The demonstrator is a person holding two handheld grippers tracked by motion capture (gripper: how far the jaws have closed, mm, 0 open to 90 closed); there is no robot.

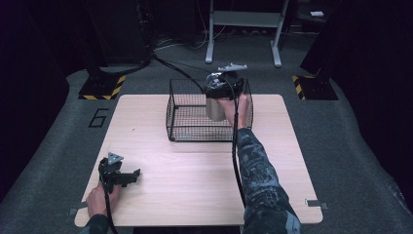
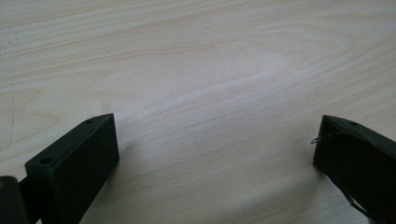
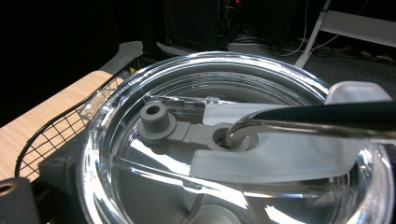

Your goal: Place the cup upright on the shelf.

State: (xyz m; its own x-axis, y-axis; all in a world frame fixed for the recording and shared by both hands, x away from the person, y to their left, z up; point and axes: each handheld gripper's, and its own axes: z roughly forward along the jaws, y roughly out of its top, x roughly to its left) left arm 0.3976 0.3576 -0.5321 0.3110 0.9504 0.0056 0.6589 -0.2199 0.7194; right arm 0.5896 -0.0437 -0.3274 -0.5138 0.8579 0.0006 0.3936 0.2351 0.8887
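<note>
High view: right gripper (image 1: 221, 90) holds a steel tumbler (image 1: 214, 108) inside the wire basket (image 1: 187, 117) at the table's (image 1: 195, 180) far side; left gripper (image 1: 127, 178) rests near-left, well apart.
Left gripper view: jaws spread wide, bare wood between.
Right gripper view: clear lid (image 3: 224, 154) with grey stopper (image 3: 156, 121) close; jaws clamp the tumbler; basket mesh behind.

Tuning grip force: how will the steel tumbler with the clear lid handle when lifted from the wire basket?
The steel tumbler with clear plastic lid looks smooth, so probably slippery. Tall and narrow, it may tip if nudged. The black wire basket walls could snag it.

High view overhead, claw views close, sharing table (image 1: 195, 165)
</note>
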